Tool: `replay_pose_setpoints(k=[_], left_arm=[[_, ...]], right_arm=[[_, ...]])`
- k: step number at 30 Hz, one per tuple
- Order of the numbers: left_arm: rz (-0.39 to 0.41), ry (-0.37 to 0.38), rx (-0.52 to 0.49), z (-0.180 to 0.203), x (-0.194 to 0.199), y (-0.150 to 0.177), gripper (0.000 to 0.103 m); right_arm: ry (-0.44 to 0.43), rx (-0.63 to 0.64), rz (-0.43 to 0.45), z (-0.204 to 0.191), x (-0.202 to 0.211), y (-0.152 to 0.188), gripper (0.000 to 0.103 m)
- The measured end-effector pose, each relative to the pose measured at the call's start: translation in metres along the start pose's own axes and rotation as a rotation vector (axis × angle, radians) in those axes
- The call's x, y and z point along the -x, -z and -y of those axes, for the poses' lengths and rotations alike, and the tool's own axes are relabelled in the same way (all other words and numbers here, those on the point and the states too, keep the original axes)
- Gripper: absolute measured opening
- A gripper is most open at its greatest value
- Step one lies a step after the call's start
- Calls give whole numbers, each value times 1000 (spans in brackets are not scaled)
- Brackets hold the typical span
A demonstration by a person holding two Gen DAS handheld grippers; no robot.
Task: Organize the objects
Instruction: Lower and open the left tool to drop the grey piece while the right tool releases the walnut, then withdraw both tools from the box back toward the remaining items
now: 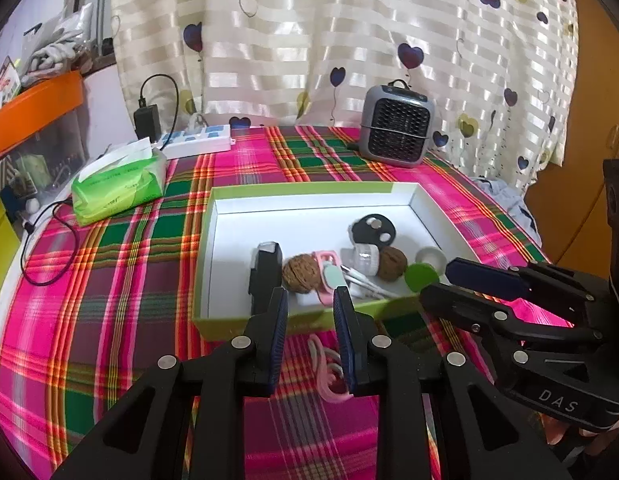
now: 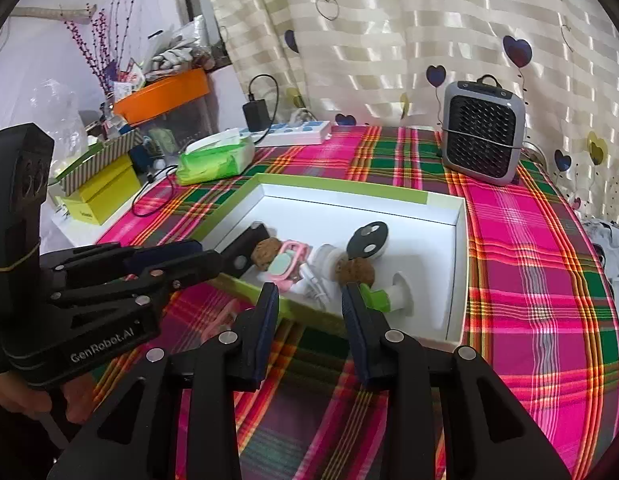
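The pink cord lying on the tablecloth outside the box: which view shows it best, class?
The left wrist view: the pink cord lies looped between that hand-held gripper's fingers. The right wrist view shows only a blurred pink patch by the box's front wall.

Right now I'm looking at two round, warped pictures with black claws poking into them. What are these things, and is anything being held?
No robot here: a person holds a two-finger gripper in each hand, and each carries a wide-angle camera looking along its fingers. One picture is from the left gripper, the other from the right gripper; each also shows the other tool off to the side. Both stand apart with nothing between their fingers. On the plaid tablecloth sits a shallow green-edged box holding small items, including two walnuts. A pink looped cord lies outside it. Behind stand a small grey fan and a tissue pack.
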State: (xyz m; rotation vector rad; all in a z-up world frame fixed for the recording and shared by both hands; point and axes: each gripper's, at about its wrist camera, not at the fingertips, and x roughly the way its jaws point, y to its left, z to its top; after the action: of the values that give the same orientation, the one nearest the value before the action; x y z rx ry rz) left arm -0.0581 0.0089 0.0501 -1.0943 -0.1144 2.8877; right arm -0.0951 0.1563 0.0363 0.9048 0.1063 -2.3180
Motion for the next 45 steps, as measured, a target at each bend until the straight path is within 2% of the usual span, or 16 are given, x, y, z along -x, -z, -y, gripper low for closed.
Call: replay_pose_setpoints(k=[5,23,45], left_arm=[[10,4,-6,6,13,8,22],[21,34,-4,12,41,35,22],[-2,59,13,10,38,46,22]], right_arm=[[-8,15,14,-8,12,5,39],[-7,67,15,-33,34,23,39],[-22,58,-4,-34,30,31,40]])
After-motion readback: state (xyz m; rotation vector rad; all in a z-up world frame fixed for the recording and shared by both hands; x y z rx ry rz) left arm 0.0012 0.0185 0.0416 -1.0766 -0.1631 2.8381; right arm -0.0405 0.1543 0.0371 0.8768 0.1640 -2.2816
